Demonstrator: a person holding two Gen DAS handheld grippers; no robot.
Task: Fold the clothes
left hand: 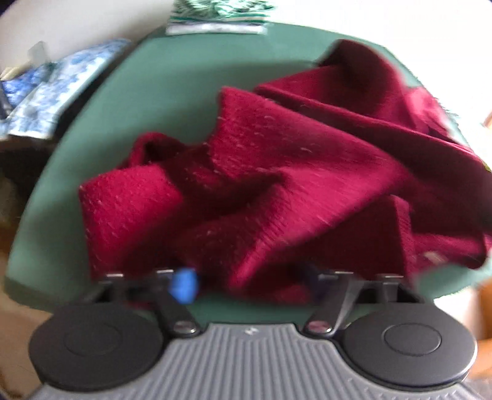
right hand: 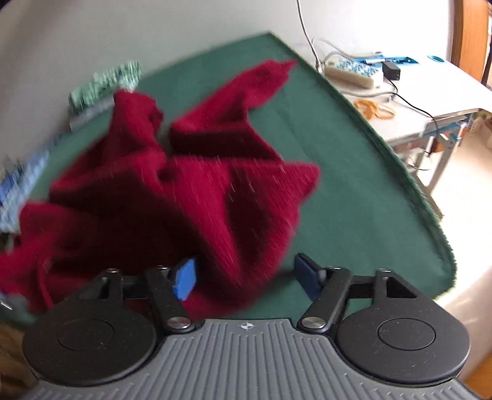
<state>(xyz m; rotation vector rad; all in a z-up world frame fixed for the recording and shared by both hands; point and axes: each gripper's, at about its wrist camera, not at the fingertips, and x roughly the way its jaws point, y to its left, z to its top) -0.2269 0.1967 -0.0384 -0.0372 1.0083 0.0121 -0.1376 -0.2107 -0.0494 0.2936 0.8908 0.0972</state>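
Between right gripper (right hand: 246, 278) fingers, crumpled red sweater (right hand: 172, 190)

Crumpled red sweater (right hand: 172, 190) between parted claw (right hand: 244, 278)

Looks like a room in a home, set up for laundry folding. Surface (right hand: 353, 190) covered in green felt cloth, plain white wall behind. Folded clothes stacked at far edge (left hand: 215, 15), blue floral fabric (left hand: 61, 83) off to one side. White side desk (right hand: 430, 89) with power strip (right hand: 353, 74), cables, rubber bands (right hand: 375, 107). Wooden door frame (right hand: 470, 37), light floor.
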